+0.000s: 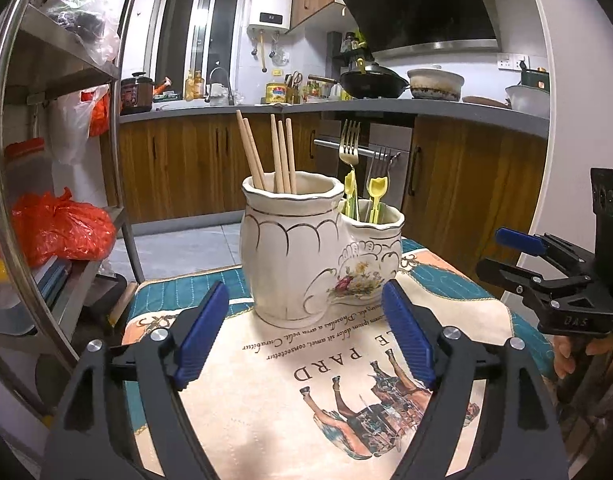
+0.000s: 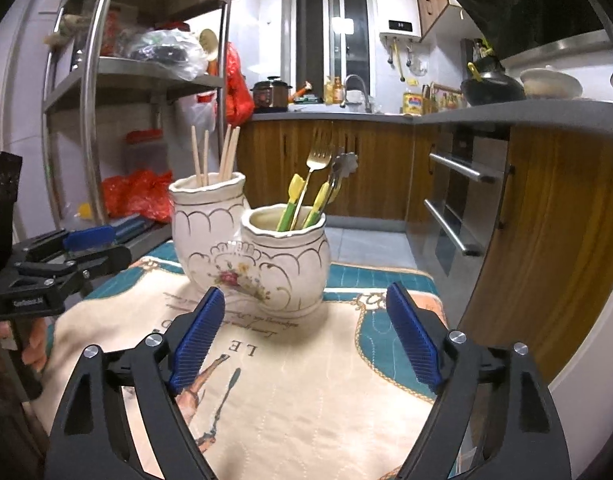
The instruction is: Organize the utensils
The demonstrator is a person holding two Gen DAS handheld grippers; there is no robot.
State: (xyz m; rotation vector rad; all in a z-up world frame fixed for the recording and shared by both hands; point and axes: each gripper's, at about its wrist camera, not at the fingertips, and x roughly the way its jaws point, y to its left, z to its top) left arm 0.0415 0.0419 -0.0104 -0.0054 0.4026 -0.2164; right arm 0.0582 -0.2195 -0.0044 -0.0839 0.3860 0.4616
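A white ceramic double-pot utensil holder [image 1: 298, 256] stands on the printed cloth [image 1: 274, 392]. Its taller pot holds several wooden chopsticks [image 1: 266, 156]. Its lower pot [image 2: 286, 256] holds a gold fork [image 1: 349, 148], a steel fork [image 1: 380, 164] and yellow-green handled utensils [image 2: 292, 204]. My left gripper [image 1: 306, 336] is open and empty, just in front of the holder. My right gripper [image 2: 306, 340] is open and empty, in front of the lower pot. Each gripper shows at the side of the other's view, the right one [image 1: 546, 272] and the left one [image 2: 58, 264].
A steel shelf rack [image 2: 90, 92] with bags stands at the left. Wooden kitchen cabinets [image 1: 194, 160] and an oven [image 2: 458, 204] run behind and to the right. The cloth's far edge [image 2: 378, 276] lies just behind the holder.
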